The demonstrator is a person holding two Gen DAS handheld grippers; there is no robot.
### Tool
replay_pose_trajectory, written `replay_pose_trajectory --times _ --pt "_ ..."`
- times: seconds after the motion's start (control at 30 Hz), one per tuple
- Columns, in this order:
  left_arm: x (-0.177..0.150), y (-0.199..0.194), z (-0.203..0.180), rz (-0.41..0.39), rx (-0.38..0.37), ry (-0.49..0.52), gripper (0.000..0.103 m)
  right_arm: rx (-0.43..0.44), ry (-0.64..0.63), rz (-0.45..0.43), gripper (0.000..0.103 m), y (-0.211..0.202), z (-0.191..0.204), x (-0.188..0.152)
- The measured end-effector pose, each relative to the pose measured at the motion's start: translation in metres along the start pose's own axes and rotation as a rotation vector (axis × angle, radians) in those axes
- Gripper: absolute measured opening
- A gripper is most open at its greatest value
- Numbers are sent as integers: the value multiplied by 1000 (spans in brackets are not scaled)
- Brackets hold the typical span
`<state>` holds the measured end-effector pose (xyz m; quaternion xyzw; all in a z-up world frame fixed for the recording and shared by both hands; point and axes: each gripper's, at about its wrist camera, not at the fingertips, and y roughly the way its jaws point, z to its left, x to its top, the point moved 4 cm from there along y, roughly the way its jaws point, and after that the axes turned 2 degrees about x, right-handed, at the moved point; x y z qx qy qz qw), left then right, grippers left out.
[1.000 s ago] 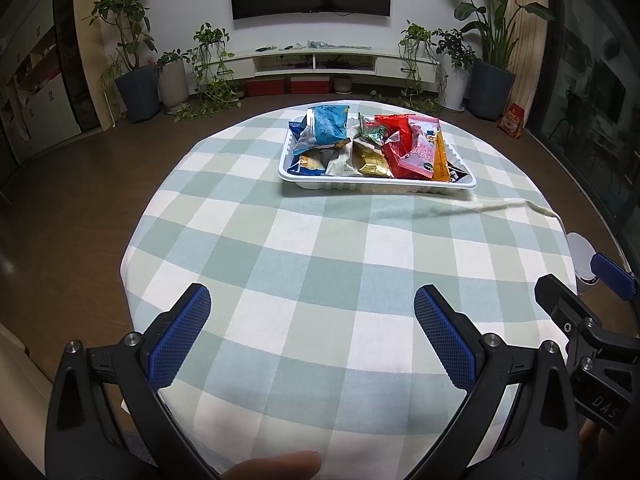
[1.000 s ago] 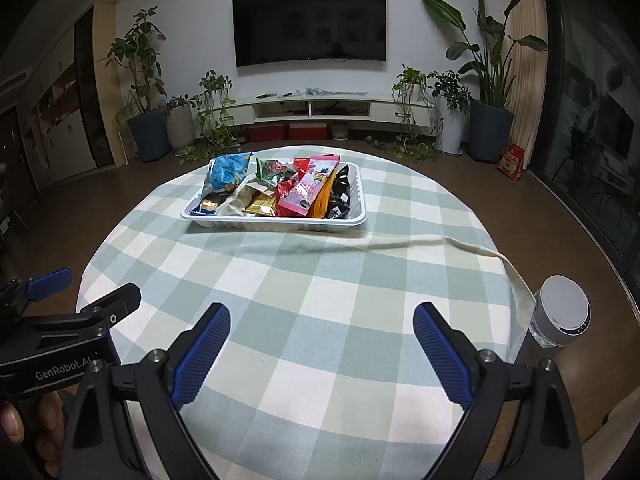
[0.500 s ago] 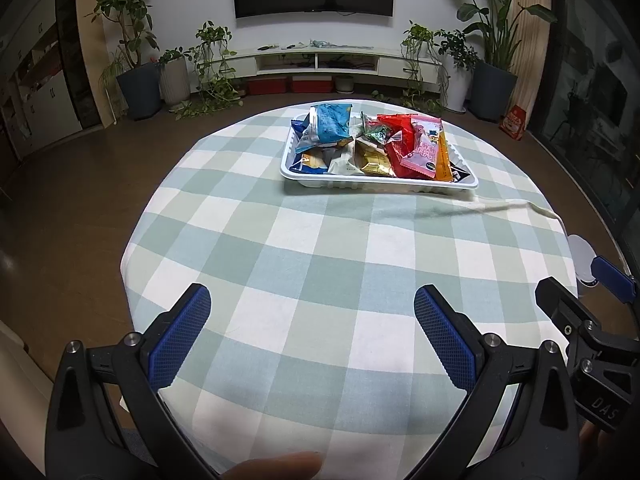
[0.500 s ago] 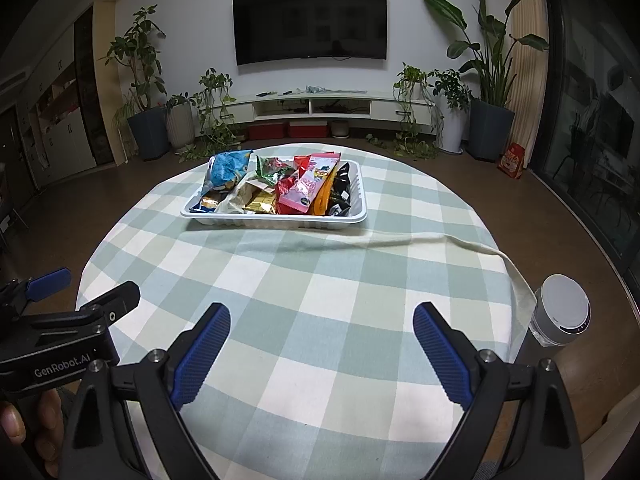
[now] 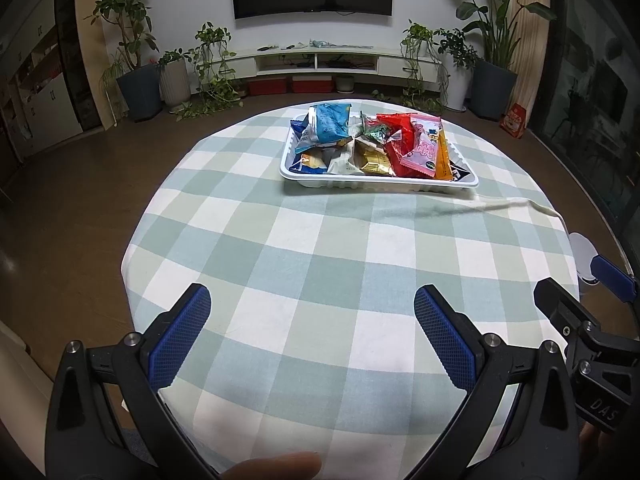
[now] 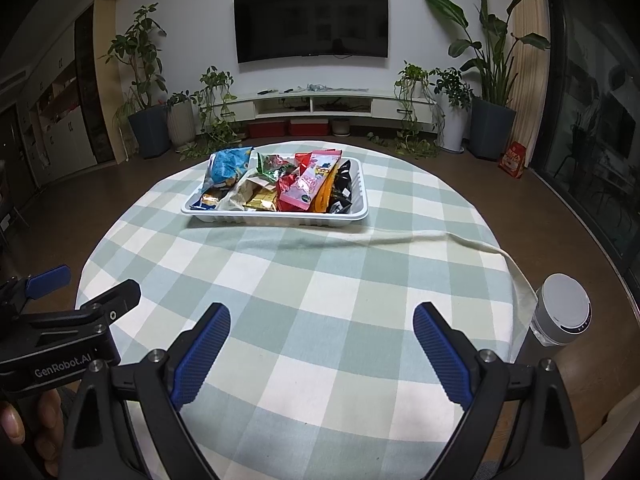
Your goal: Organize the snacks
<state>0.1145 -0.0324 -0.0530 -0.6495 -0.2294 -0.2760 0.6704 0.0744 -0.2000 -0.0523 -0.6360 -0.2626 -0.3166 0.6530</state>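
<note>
Two views, left first: left tongs (image 5: 312,334) spread wide, gripping nothing, low over the checked desk (image 5: 320,248). Tray (image 5: 360,180) of snacks (image 5: 368,142) sits well ahead, slightly right. Right view: right tongs (image 6: 320,350) also spread and holding nothing; tray (image 6: 280,218) far ahead, a bit left, grey cylinder (image 6: 562,310) off right.

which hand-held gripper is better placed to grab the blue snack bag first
Left, marginally. Both are open, empty and well short of the white tray. The blue snack bag sits at the tray's left end, roughly ahead of the left hand-held gripper; for the right hand-held gripper it lies off to the left.
</note>
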Motion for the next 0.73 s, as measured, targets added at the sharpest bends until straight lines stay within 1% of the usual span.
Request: replay_pose_trajectory --times 0.37,0.53,0.73 --pt "-1 0 -1 0 1 0 103 1 -1 2 95 0 0 1" --pt "-1 0 -1 -11 8 -4 103 4 1 6 95 1 0 -6" --pt "-1 -2 -2 -14 -5 -6 103 5 1 7 95 -1 -1 -10"
